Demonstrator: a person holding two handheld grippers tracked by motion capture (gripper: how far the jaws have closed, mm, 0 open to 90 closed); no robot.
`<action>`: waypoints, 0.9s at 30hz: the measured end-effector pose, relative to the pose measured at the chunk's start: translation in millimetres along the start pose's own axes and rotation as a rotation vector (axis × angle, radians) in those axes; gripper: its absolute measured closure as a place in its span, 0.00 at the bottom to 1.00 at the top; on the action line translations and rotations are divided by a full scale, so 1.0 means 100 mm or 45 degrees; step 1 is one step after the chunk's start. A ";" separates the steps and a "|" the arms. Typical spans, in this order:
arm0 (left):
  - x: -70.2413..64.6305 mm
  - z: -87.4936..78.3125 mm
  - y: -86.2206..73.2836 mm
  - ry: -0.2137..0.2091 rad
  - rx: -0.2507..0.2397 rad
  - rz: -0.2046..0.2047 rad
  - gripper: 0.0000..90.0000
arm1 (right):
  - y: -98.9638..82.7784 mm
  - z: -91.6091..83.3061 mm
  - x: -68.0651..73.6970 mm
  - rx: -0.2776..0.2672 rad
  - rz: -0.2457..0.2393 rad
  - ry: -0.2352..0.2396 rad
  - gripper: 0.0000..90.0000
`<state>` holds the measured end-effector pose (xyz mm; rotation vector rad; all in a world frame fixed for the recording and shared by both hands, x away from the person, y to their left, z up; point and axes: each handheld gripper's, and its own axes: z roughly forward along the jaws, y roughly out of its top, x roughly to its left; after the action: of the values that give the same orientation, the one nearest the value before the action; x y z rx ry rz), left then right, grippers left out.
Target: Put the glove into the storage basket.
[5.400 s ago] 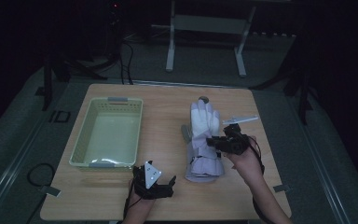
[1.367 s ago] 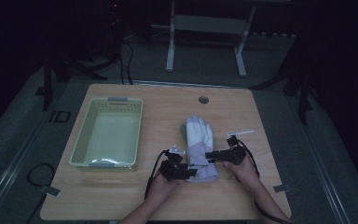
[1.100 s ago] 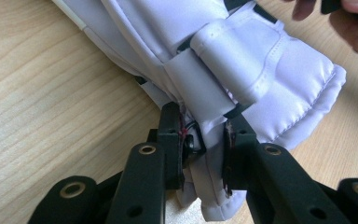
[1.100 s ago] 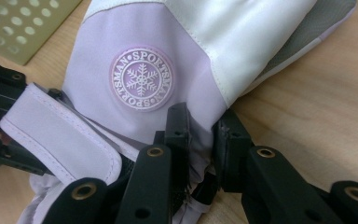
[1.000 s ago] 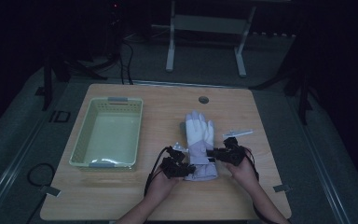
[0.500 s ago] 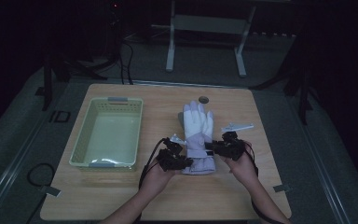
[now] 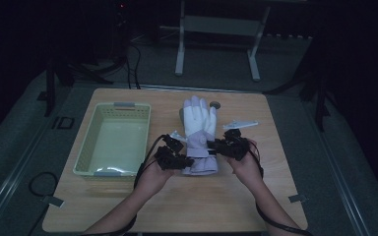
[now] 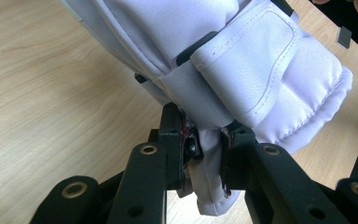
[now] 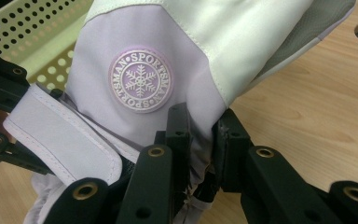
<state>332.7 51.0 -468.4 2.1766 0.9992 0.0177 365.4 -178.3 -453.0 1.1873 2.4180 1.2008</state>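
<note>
1. White-and-lilac padded ski glove [image 7: 199,135] with a round snowflake badge, lying lengthwise near the middle of the wooden counter [image 7: 187,206], fingers toward the far edge, cuff toward the near edge.
2. Left hand-held gripper [image 7: 189,161], black two-jaw, clamped on the glove's cuff from its left side; in the left gripper view [image 8: 204,154] the pads pinch a fold of white fabric just below the cuff strap.
3. Right hand-held gripper [image 7: 211,145], black two-jaw, clamped on the glove's wrist from its right side; in the right gripper view [image 9: 200,135] the jaws squeeze lilac fabric just under the badge.
4. Both grippers face each other across the glove, close together, glove between them.
5. Cuff end looks raised off the counter in the gripper views; whether the fingertips touch the wood, cannot tell.
6. Pale green perforated plastic basket [image 7: 91,147] at the left side of the counter, just beside the left gripper, apart from the glove.
7. Small dark round spot [image 7: 215,104] near the far edge of the counter, just beside the glove fingertips.
8. Thin pale flat strip [image 7: 240,124] on the counter right of the glove, beyond the right gripper.
9. Person's bare forearms come in from the near edge.
</note>
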 end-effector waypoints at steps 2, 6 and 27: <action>0.03 -0.05 0.01 0.000 0.008 0.000 0.83 | 0.04 0.02 0.03 0.002 0.001 0.005 0.87; 0.11 -0.14 0.03 0.011 0.026 0.003 0.83 | 0.14 0.07 0.10 0.009 0.005 0.003 0.87; 0.53 -0.90 -0.09 0.119 0.067 0.036 0.83 | 0.68 0.43 0.65 -0.031 -0.024 0.105 0.87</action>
<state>337.5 144.8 -422.5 2.2551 1.0312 0.1082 382.3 -82.1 -419.7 1.1270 2.4600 1.2948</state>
